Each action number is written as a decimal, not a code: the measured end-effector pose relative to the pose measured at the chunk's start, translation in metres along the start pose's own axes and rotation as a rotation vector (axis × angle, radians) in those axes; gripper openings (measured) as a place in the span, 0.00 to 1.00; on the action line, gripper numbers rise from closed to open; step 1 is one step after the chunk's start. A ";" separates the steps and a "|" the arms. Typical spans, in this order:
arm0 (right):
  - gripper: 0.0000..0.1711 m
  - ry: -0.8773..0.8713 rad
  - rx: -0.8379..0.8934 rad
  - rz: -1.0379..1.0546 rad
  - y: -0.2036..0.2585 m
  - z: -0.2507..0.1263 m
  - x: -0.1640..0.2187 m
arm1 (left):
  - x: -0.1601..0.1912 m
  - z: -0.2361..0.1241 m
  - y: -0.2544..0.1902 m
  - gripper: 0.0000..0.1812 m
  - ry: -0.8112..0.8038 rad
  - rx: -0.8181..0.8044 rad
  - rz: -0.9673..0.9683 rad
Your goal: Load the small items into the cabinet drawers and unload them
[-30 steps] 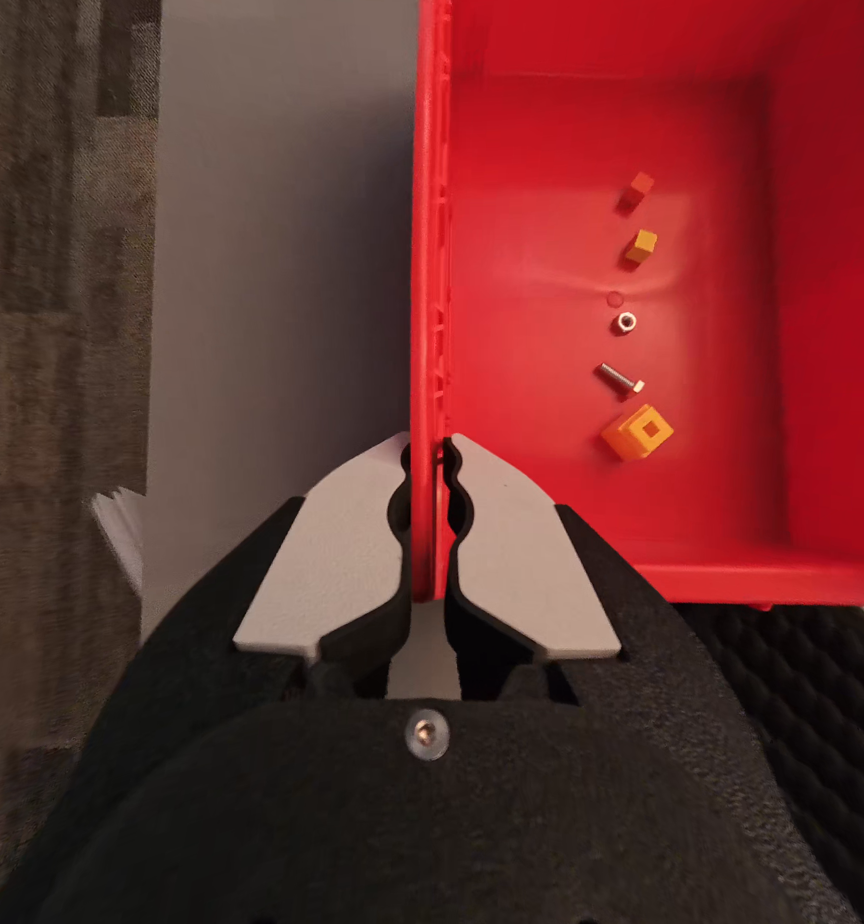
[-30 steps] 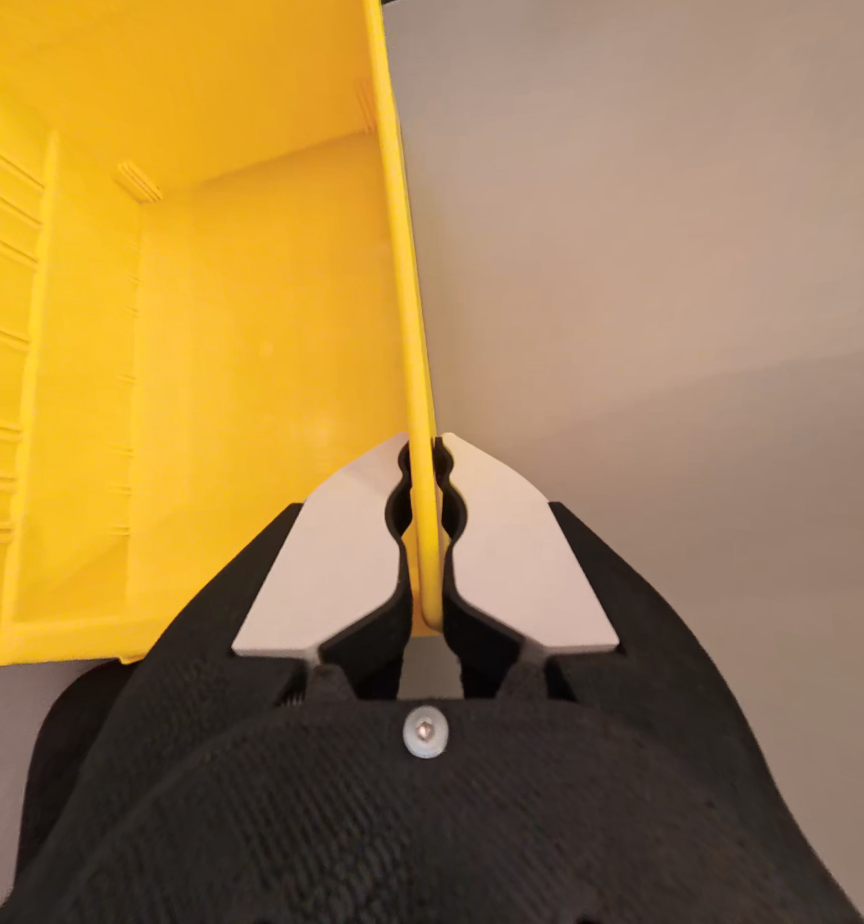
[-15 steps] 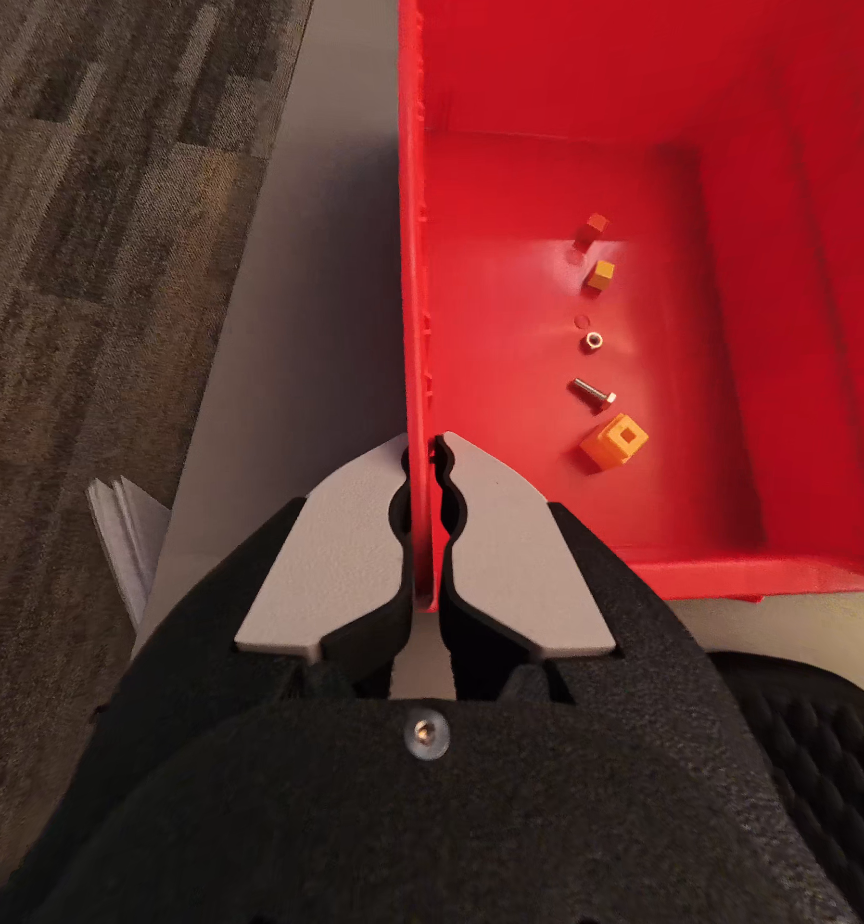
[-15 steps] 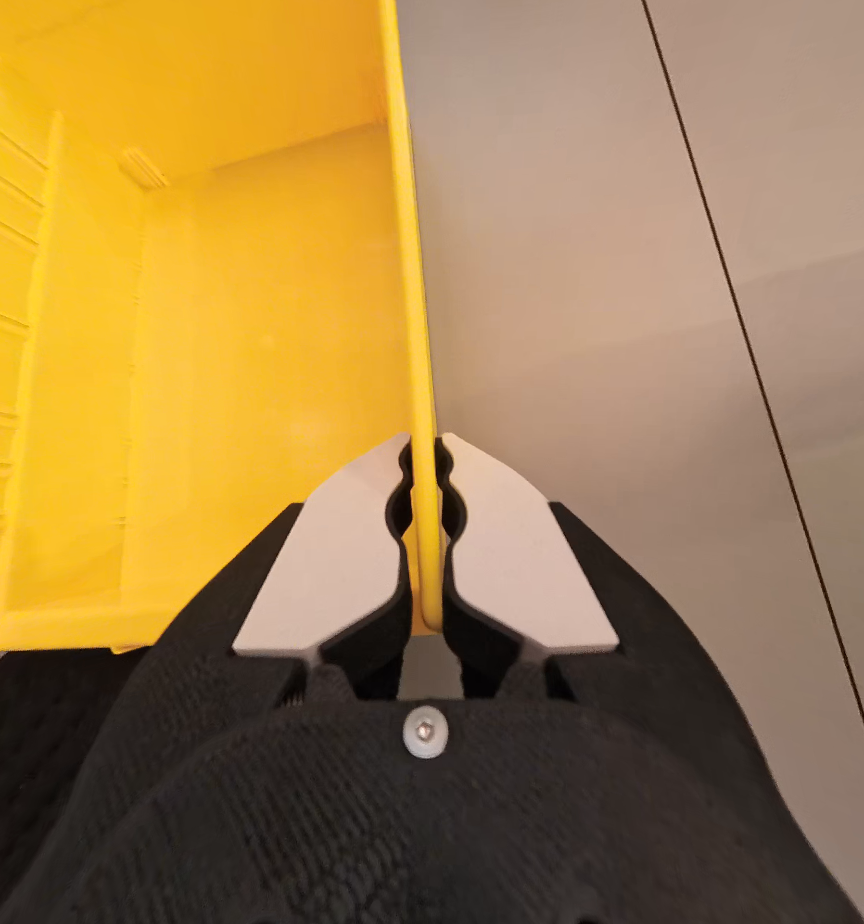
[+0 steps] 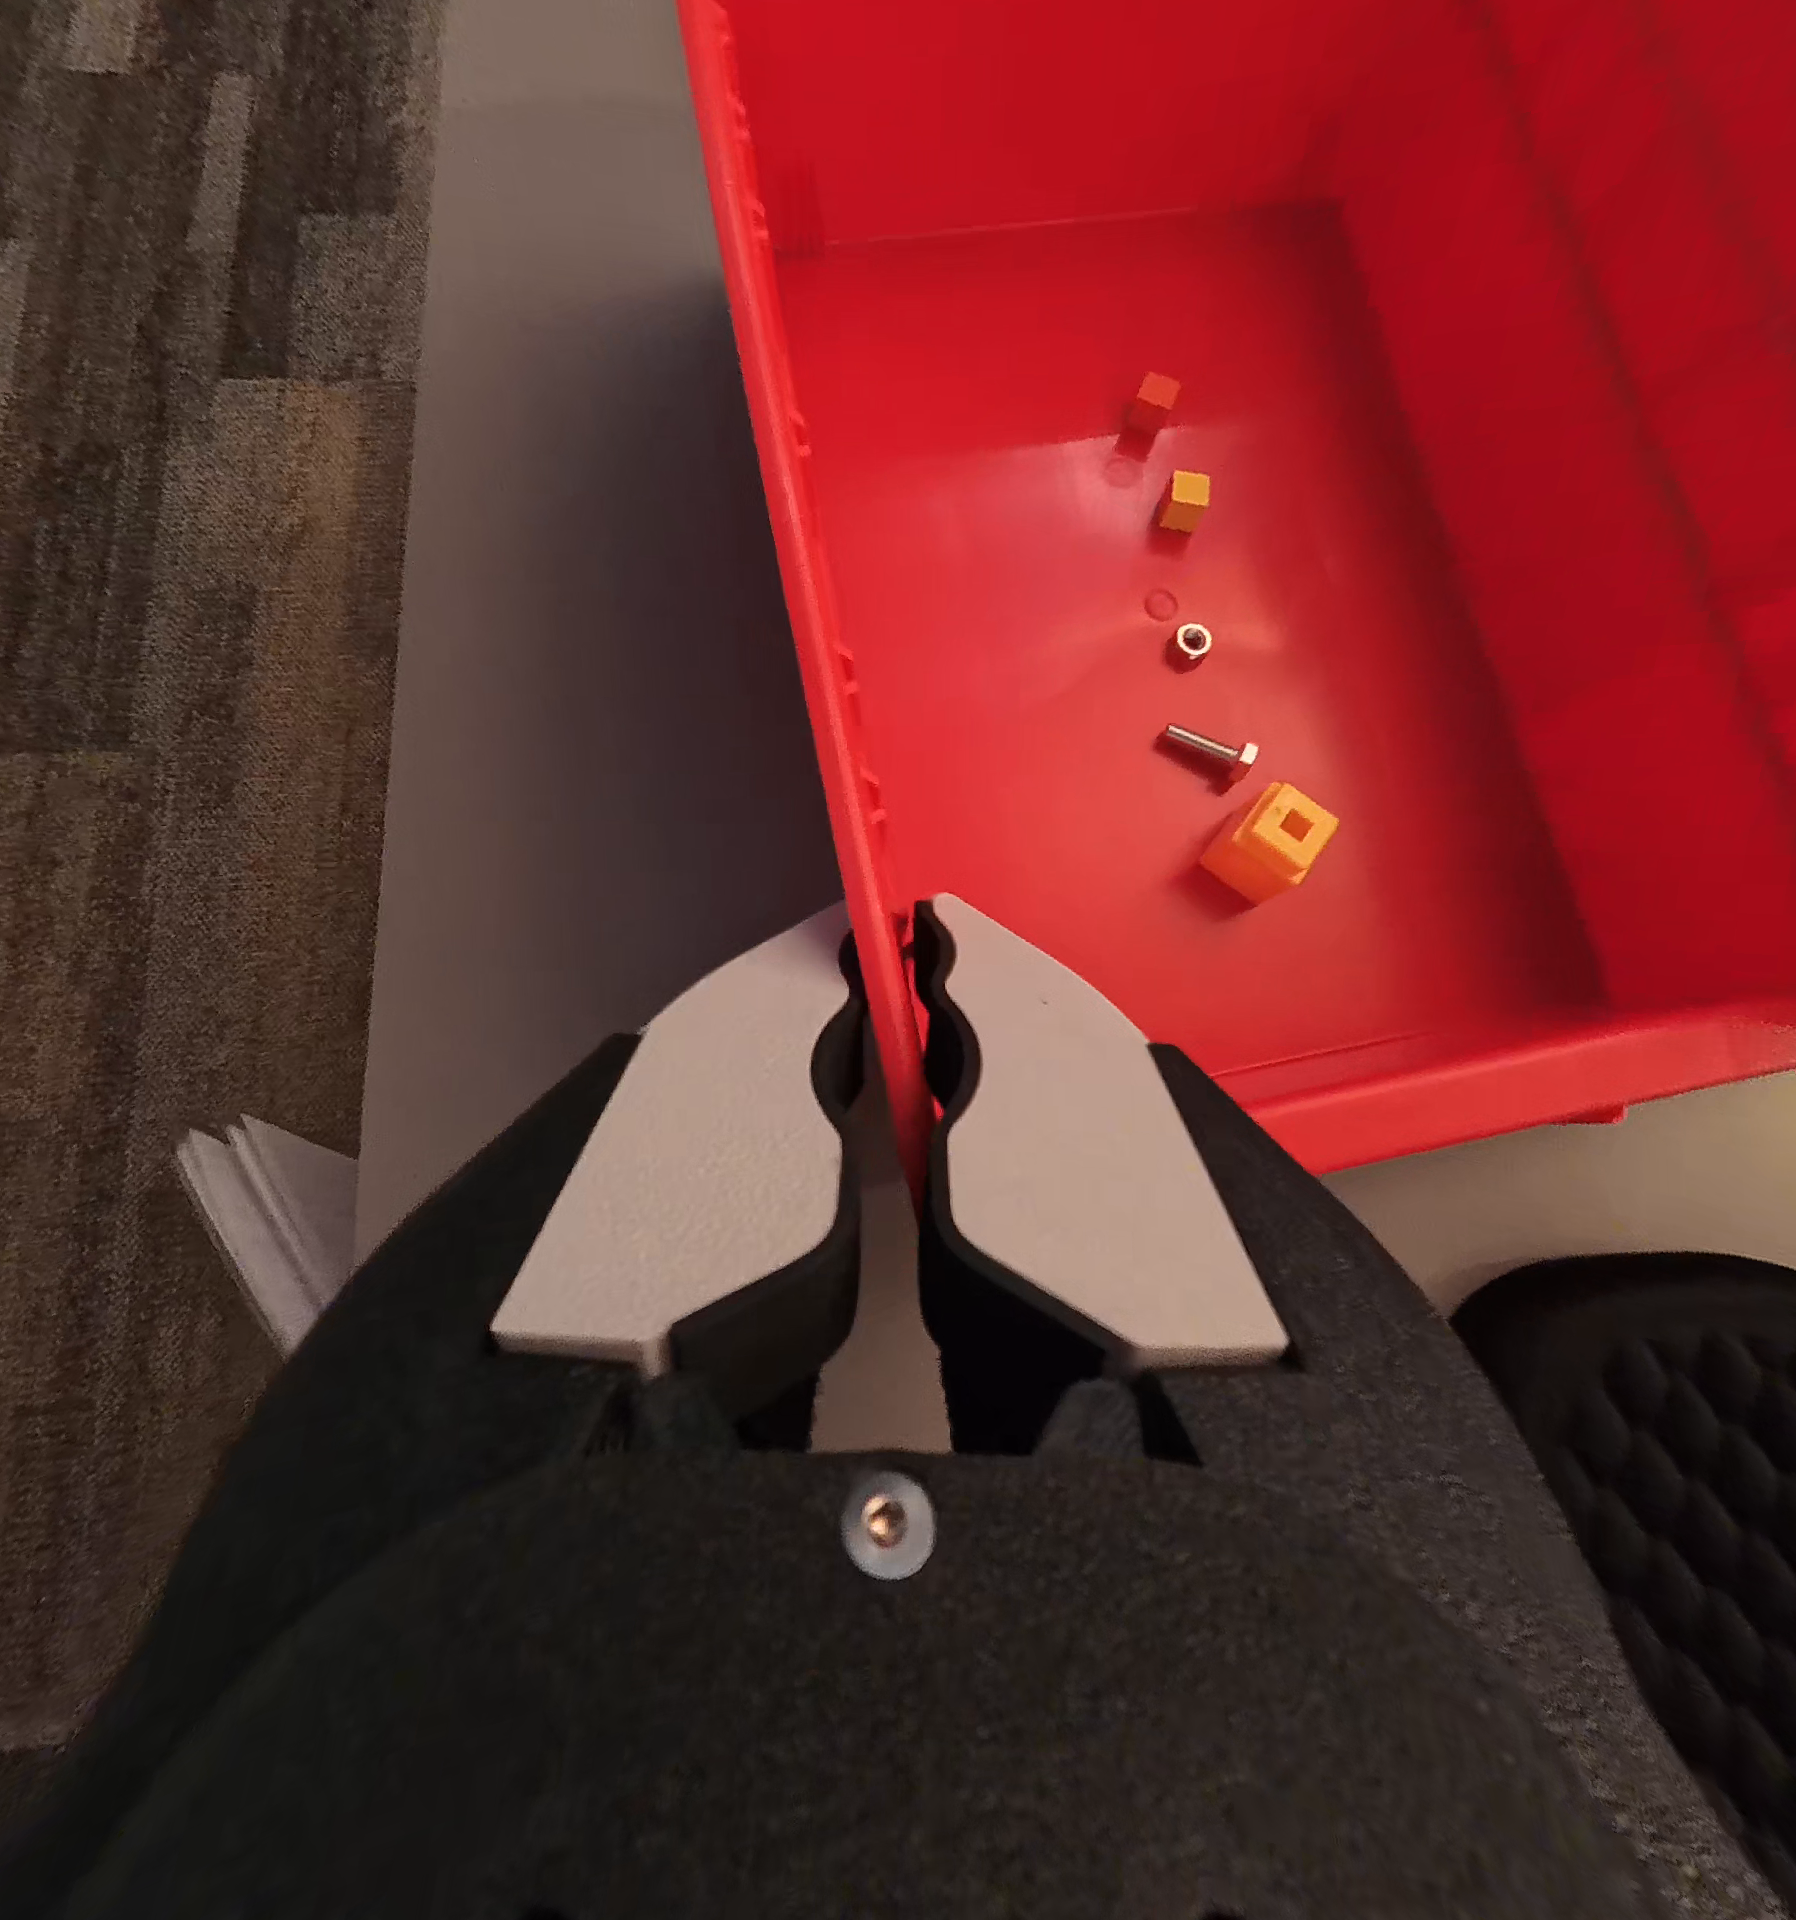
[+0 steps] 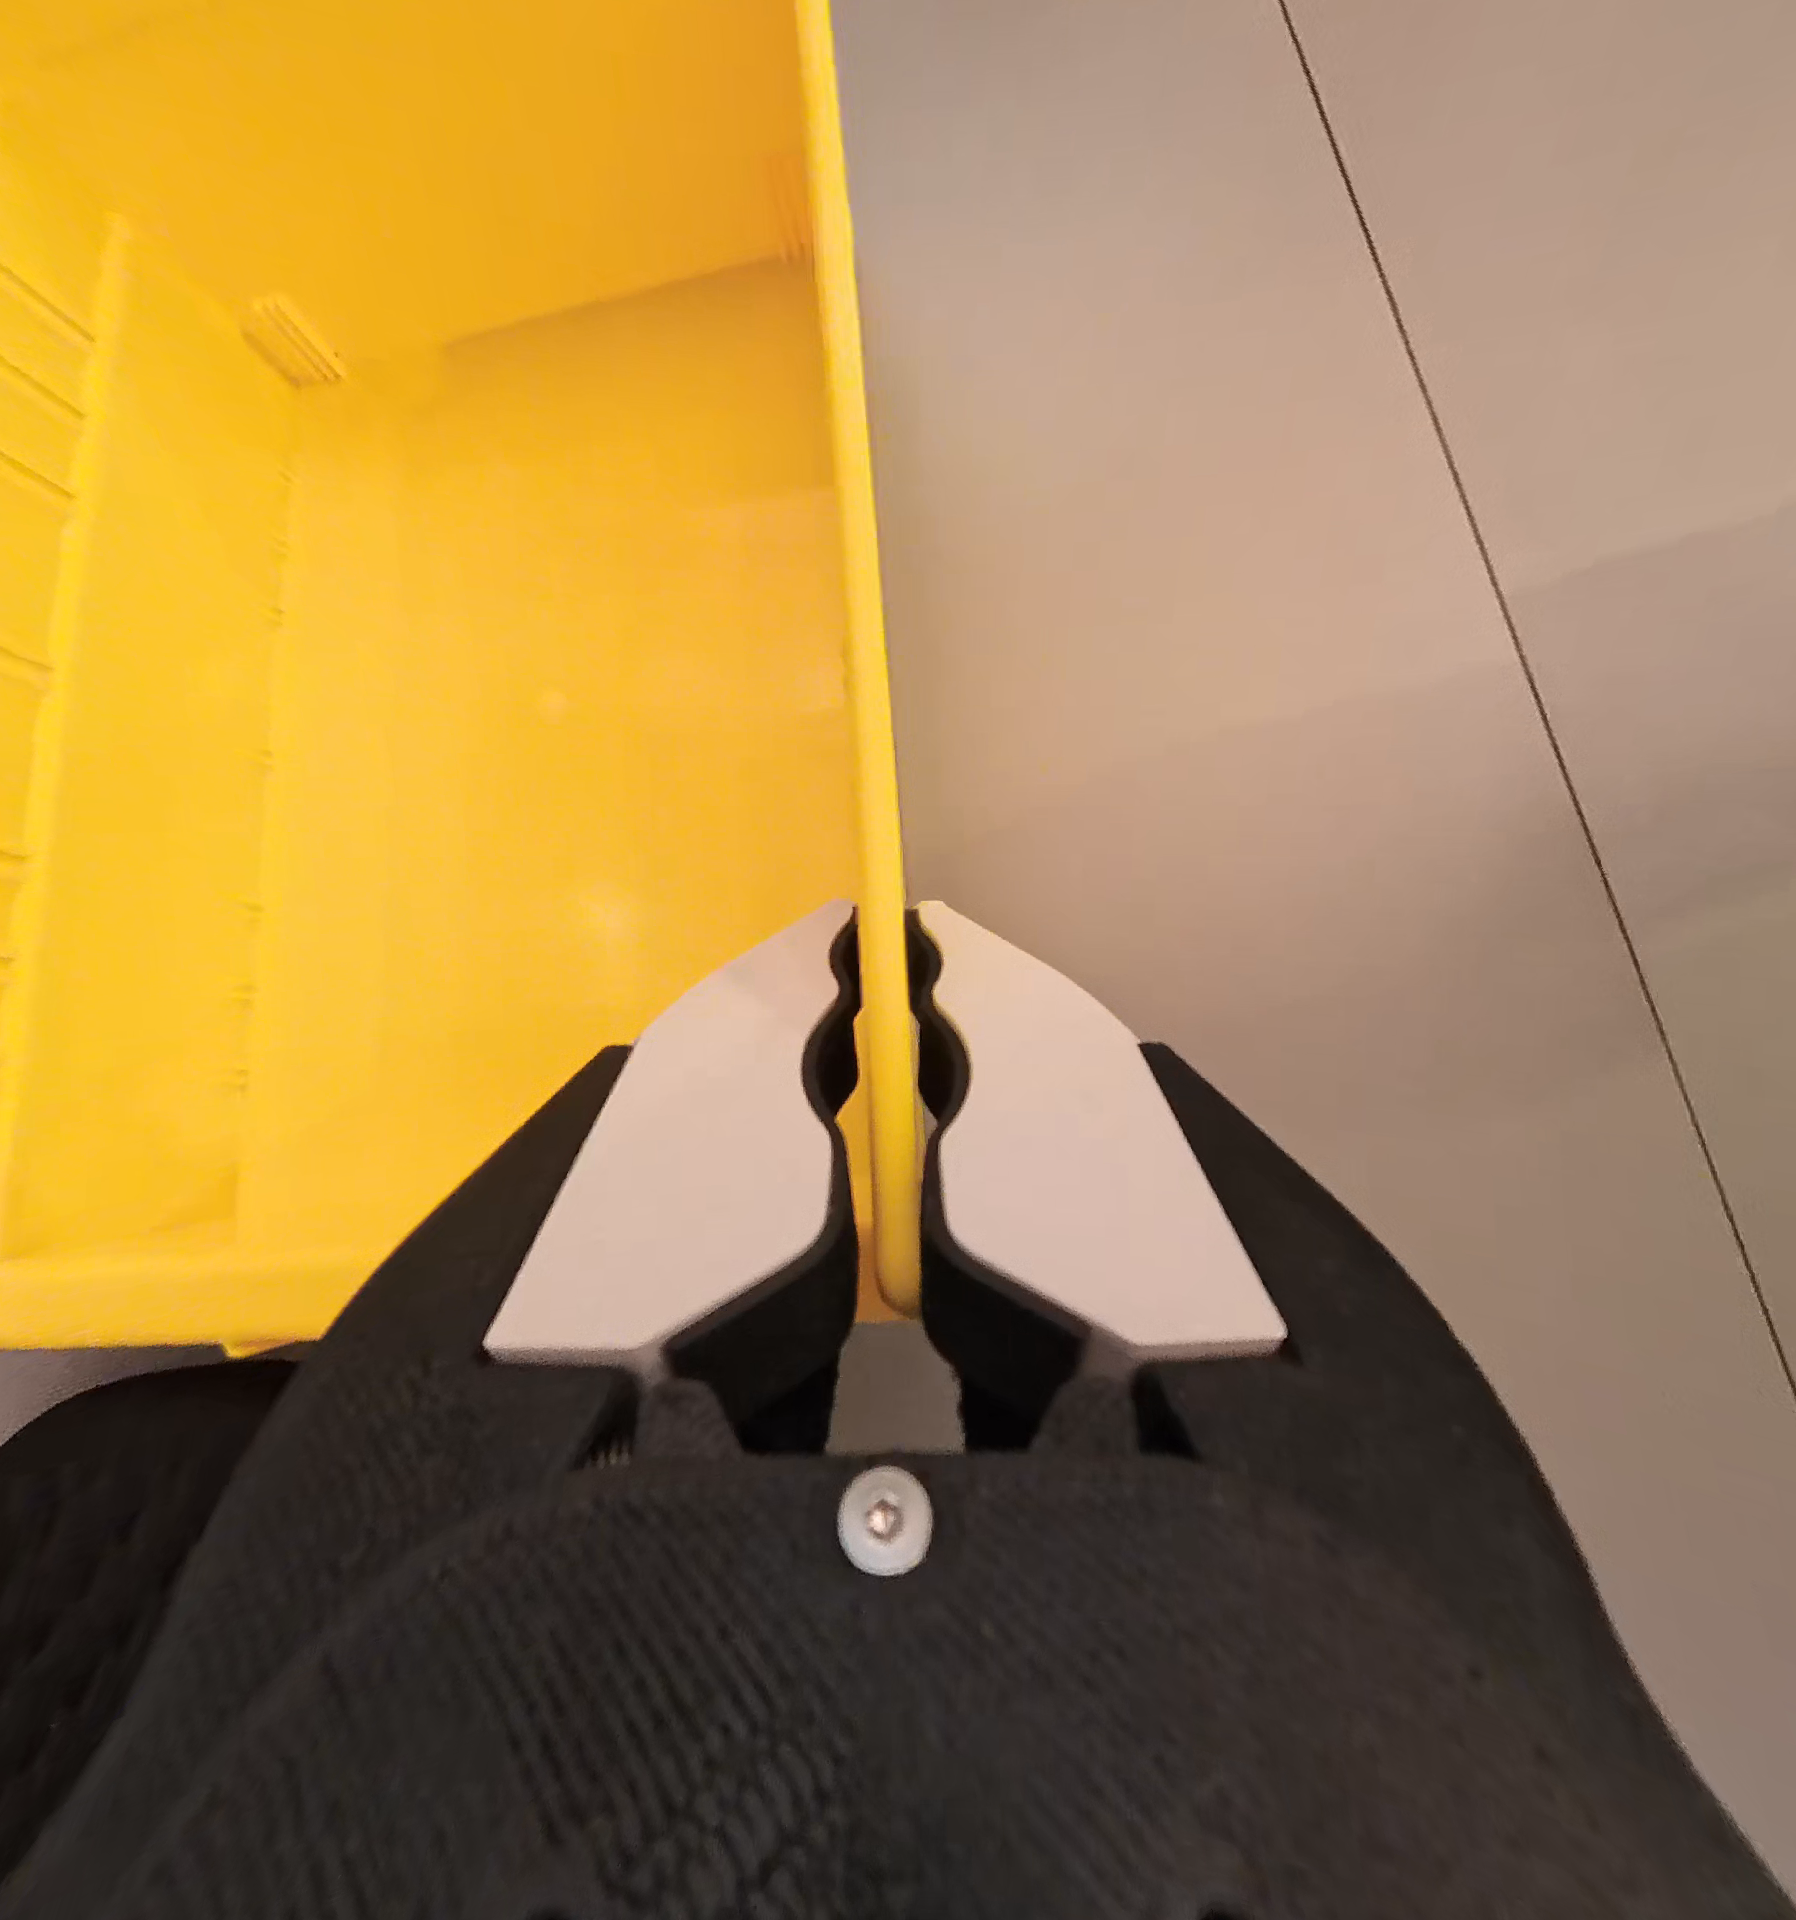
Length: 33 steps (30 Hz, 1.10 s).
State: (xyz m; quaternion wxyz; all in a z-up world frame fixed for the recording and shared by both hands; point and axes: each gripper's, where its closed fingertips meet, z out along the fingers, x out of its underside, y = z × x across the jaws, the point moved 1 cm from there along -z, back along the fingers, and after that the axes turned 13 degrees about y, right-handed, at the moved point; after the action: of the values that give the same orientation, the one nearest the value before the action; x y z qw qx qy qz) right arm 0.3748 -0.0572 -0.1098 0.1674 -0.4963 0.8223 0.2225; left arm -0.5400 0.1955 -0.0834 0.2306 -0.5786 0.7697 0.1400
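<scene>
My left gripper (image 5: 889, 914) is shut on the left side wall of a red drawer (image 5: 821, 623). On the drawer's floor lie an orange block with a square hole (image 5: 1268, 842), a metal bolt (image 5: 1211, 750), a metal nut (image 5: 1192, 641), a small yellow-orange cube (image 5: 1184, 501) and a small red-orange cube (image 5: 1152, 401). My right gripper (image 6: 883, 914) is shut on the right side wall of a yellow drawer (image 6: 852, 520). The part of the yellow drawer that shows holds nothing.
Both drawers are over a grey tabletop (image 5: 582, 727). Its left edge meets patterned carpet (image 5: 146, 623), with a white stack of paper-like sheets (image 5: 260, 1216) at that edge. A thin dark seam (image 6: 1559, 727) crosses the surface right of the yellow drawer. The other gripper's black body (image 5: 1683, 1455) shows at lower right. Tip to tip, the grippers are about 95 cm apart.
The red drawer has swung, its far end now leaning left in the view, and the small items shifted with it. The yellow drawer has moved so the dark seam comes into view.
</scene>
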 end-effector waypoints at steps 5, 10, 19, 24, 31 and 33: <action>0.04 0.027 -0.014 -0.032 -0.003 0.000 -0.002 | 0.007 -0.005 0.000 0.04 0.002 -0.017 0.079; 0.04 0.070 -0.002 -0.060 -0.004 0.001 -0.002 | 0.004 -0.003 -0.002 0.04 -0.001 0.003 0.104; 0.13 0.060 0.060 -0.039 -0.013 -0.004 -0.002 | 0.000 -0.001 -0.014 0.04 -0.012 0.058 0.105; 0.19 -0.235 0.298 -0.109 -0.014 -0.072 -0.032 | -0.022 -0.038 -0.007 0.16 -0.238 0.004 0.095; 0.20 -0.723 0.213 -0.535 0.151 -0.169 -0.064 | -0.030 -0.101 -0.084 0.25 -0.504 0.140 0.298; 0.20 -0.796 0.105 -0.709 0.229 -0.165 -0.055 | -0.025 -0.098 -0.104 0.23 -0.499 0.096 0.355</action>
State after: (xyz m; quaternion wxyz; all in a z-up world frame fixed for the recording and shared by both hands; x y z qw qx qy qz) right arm 0.1867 -0.0108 0.1022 0.5560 -0.6117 0.4872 0.2818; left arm -0.4541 0.1387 0.0182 0.4114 -0.3712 0.7843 0.2791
